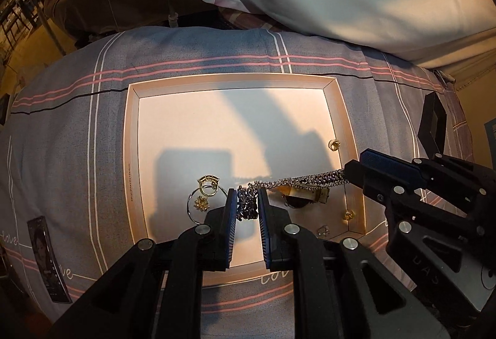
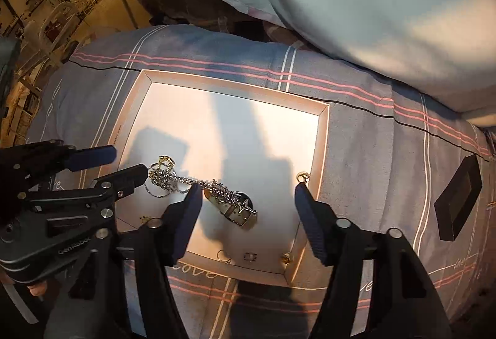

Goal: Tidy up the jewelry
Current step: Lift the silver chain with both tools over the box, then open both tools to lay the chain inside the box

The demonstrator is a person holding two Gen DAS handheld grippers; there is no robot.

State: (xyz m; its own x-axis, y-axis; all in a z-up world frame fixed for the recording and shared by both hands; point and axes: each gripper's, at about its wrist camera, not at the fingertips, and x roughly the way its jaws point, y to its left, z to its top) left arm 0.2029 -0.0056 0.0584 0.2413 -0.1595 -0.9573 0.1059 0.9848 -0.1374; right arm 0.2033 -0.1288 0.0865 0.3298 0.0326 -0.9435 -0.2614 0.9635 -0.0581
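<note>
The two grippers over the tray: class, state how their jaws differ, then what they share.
The left gripper has narrow jaws with bunched chain between them; the right gripper stands wide, with nothing pinched. Left hangs near the gold ring, right over the strap. Both point down into the tray.

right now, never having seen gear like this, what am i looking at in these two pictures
A person holds a two-finger gripping tool in each hand; each carries a camera looking along its fingers. One picture is from the left tool, the other from the right tool. A tray lies on a striped bedcover, holding a silver chain, a gold ring and small gold pieces. The chain's bunched end sits between the left tool's parted fingers; the right tool is wide open, holding nothing.
</note>
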